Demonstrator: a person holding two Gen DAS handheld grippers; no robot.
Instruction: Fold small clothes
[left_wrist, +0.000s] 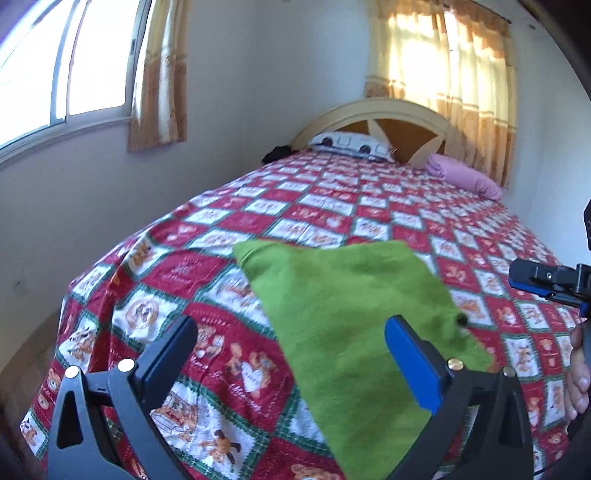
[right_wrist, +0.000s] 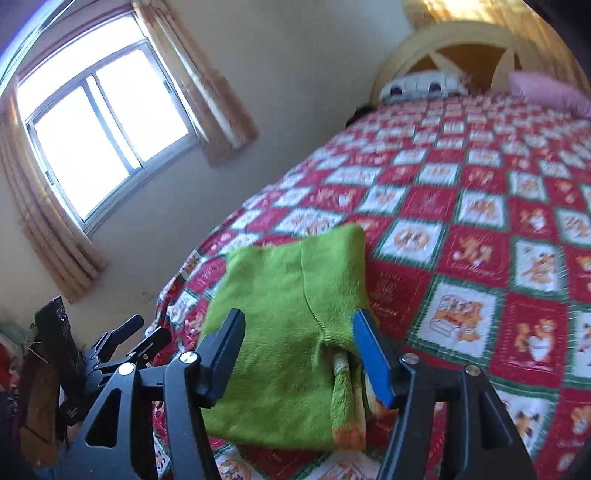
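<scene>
Two black grippers, left (left_wrist: 291, 363) and right (right_wrist: 299, 350), tilted down, jaws apart and empty, above fuzzy green folded cloth (right_wrist: 284, 332) on checkered red bedspread (right_wrist: 480, 240).

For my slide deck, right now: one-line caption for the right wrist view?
Open right hand-held gripper above a folded green garment on the patchwork bedspread.

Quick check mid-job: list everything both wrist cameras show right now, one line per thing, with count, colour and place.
green garment: one, green with an orange cuff, folded flat on the near end of the bed
bedspread: one, red, white and green check, covers the bed
headboard: one, cream and tan, far end
patterned pillow: one, white, at the headboard
pink pillow: one, far right
windows: two, curtained
left gripper: open, over the garment
right gripper: open, over the garment
hand: one, right edge
</scene>
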